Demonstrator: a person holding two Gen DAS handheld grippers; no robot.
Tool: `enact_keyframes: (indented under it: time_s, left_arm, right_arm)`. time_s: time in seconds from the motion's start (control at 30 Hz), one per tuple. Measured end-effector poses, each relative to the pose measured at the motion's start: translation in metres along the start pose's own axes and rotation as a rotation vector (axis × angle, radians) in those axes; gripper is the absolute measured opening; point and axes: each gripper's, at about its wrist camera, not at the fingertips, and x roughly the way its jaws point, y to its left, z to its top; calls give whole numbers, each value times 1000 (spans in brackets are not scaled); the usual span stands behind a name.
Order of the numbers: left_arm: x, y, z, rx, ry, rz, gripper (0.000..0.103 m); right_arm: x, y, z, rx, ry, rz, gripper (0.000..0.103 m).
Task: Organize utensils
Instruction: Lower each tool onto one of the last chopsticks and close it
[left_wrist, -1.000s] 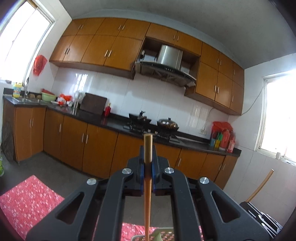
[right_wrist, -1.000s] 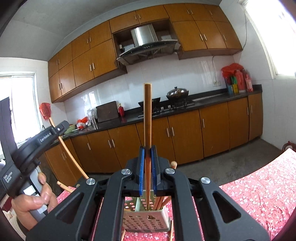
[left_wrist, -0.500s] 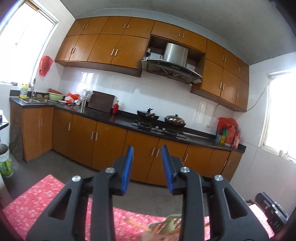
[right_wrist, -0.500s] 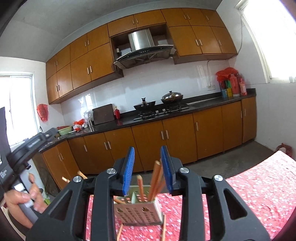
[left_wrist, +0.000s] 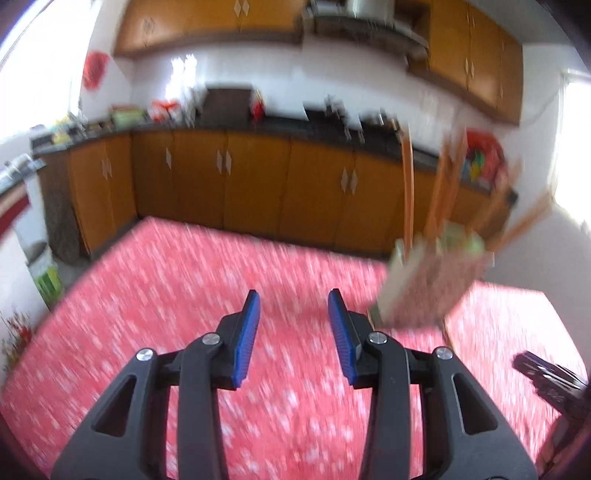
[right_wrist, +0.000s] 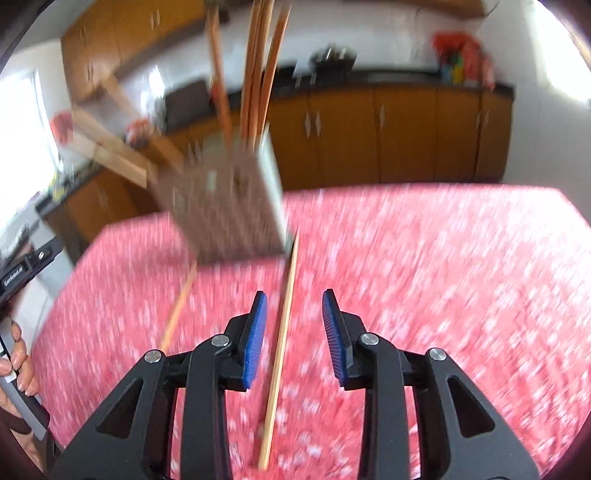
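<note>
The left gripper (left_wrist: 293, 325) is opening, nothing between its pads, above the red tablecloth (left_wrist: 166, 295). The right gripper (right_wrist: 293, 325) stands part open and empty over a loose chopstick (right_wrist: 280, 343) lying before the utensil holder (right_wrist: 229, 206).

Nothing readable here, everything is smeared by motion. In the right wrist view there is white lettering on the black body of the left claw (right_wrist: 26, 264) at the frame's left edge, too blurred and small to make out. No other labels, numbers or signs can be read.
</note>
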Motion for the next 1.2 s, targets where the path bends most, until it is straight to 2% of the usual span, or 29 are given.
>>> enact_keyframes:
  time_s: [0.13, 0.33, 0.5, 0.57, 0.8, 0.87, 0.9, 0.97, 1.2]
  left_arm:
    - [16, -19, -32, 51, 102, -58, 39]
    - [26, -44, -58, 99, 185, -132, 39]
    - [37, -64, -67, 114, 234, -154, 39]
    - [40, -71, -73, 132, 252, -150, 39]
    - [55, -83, -88, 175, 311, -120, 36]
    - [61, -84, -93, 181, 329, -101, 26]
    - [61, -84, -93, 184, 326, -89, 24]
    - [63, -83, -93, 183, 328, -85, 9]
    - [79, -54, -76, 152, 324, -6, 8]
  right_arm:
    - [30, 10, -24, -9, 112, 12, 32]
    - [44, 12, -32, -21, 154, 2, 30]
    - [50, 14, -34, -49, 154, -28, 16]
    - [50, 10, -37, -41, 150, -38, 8]
    - [45, -19, -33, 41, 133, -96, 8]
    - [42, -26, -33, 58, 131, -104, 8]
    - [41, -28, -33, 60, 130, -107, 8]
    - [39, -30, -33, 59, 128, -112, 8]
    - [38, -33, -31, 53, 123, -100, 8]
